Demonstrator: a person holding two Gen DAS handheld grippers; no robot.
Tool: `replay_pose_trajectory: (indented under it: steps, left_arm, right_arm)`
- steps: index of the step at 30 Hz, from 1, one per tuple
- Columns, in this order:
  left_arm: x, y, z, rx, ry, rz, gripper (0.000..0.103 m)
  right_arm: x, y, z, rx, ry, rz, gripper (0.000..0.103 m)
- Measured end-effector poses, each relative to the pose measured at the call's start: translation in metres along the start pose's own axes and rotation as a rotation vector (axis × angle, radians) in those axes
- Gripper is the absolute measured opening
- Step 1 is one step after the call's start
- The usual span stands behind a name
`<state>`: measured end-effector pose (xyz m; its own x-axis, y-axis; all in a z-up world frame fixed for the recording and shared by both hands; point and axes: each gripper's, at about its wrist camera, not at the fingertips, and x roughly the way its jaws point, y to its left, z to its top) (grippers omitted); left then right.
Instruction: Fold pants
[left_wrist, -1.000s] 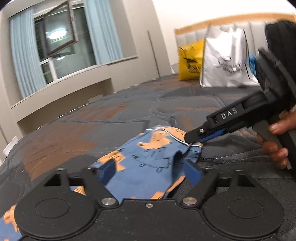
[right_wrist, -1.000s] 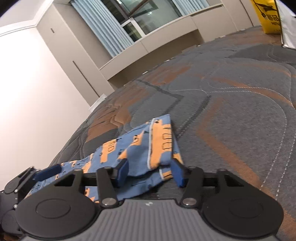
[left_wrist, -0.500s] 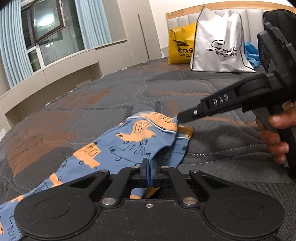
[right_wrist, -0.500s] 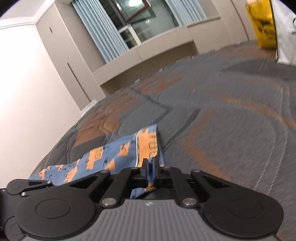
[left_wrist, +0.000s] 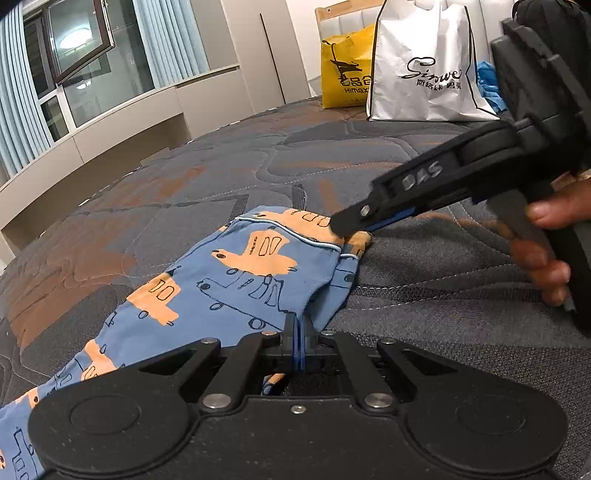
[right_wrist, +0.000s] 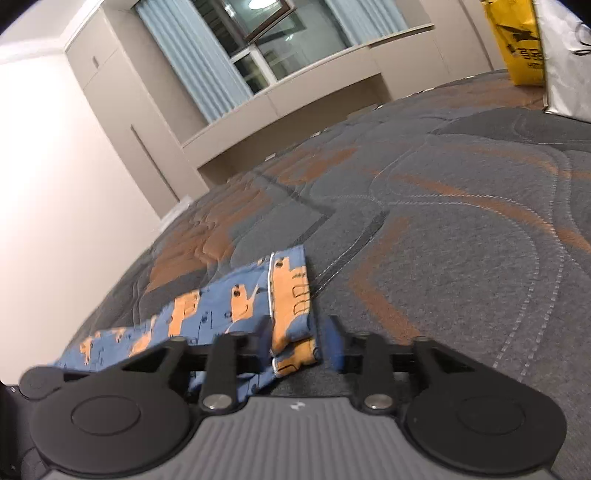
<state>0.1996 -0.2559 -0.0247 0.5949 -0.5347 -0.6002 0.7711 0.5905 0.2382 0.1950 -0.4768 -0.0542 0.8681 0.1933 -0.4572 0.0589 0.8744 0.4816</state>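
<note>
Quilted grey-and-orange mattress (left_wrist: 424, 155) takes up most of the room; shopping bags, white (left_wrist: 424, 66) and yellow (left_wrist: 345, 74), stand at the headboard end. Blue printed pants (left_wrist: 221, 280) lie on the quilt, waistband end bunched between both tools. Left gripper (left_wrist: 300, 334) clamped on a fabric edge, probably to anchor it. Right gripper (right_wrist: 297, 341) looks released, jaws apart astride the orange cuff, though blurred.

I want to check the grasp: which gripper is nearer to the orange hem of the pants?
Right. The right gripper straddles the orange hem, fingers open; the left gripper pinches blue cloth farther along the pants.
</note>
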Motion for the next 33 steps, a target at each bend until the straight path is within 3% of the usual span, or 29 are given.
replay_pose_trajectory:
  steps: [1,5,11,15,17,21,23,26,30,31,33]
  left_arm:
    - [0.000,0.000,0.000,0.000,0.000,0.002,0.000]
    - [-0.003,0.000,0.001,-0.018,-0.008,0.011,0.000]
    - [-0.012,-0.004,0.004,0.007,-0.018,0.018,0.000]
    - [-0.003,0.000,-0.003,-0.011,0.019,-0.005,0.001]
    - [-0.008,0.003,-0.004,-0.042,0.006,-0.004,0.015]
    - [-0.027,0.010,-0.007,-0.102,-0.031,0.026,0.037]
    - [-0.042,0.013,-0.014,-0.139,-0.045,0.064,0.055]
    - [-0.075,0.025,-0.032,-0.227,-0.066,0.173,0.074]
    - [-0.130,0.058,-0.074,-0.406,-0.077,0.334,0.077]
    - [-0.143,0.067,-0.086,-0.450,-0.067,0.385,0.077]
    - [-0.169,0.089,-0.111,-0.520,-0.033,0.486,0.077]
  right_arm:
    - [0.005,0.002,0.000,-0.009,0.012,-0.005,0.039]
    - [0.007,0.004,-0.001,-0.029,0.002,0.003,0.013]
    - [-0.010,-0.006,0.000,0.002,-0.056,-0.007,0.009]
    - [0.001,-0.005,-0.003,-0.017,0.007,-0.028,0.021]
    - [-0.002,-0.009,-0.001,0.010,-0.002,-0.021,0.046]
    - [-0.004,-0.016,0.000,0.043,-0.006,-0.011,0.051]
    - [-0.004,-0.015,-0.001,0.033,0.002,-0.012,0.053]
    - [-0.002,-0.009,-0.002,0.000,0.009,-0.012,0.055]
    - [0.002,0.003,-0.006,-0.073,0.018,-0.058,0.052]
    - [0.003,0.007,-0.007,-0.097,0.019,-0.082,0.047]
    - [0.005,0.014,-0.009,-0.140,0.015,-0.117,0.047]
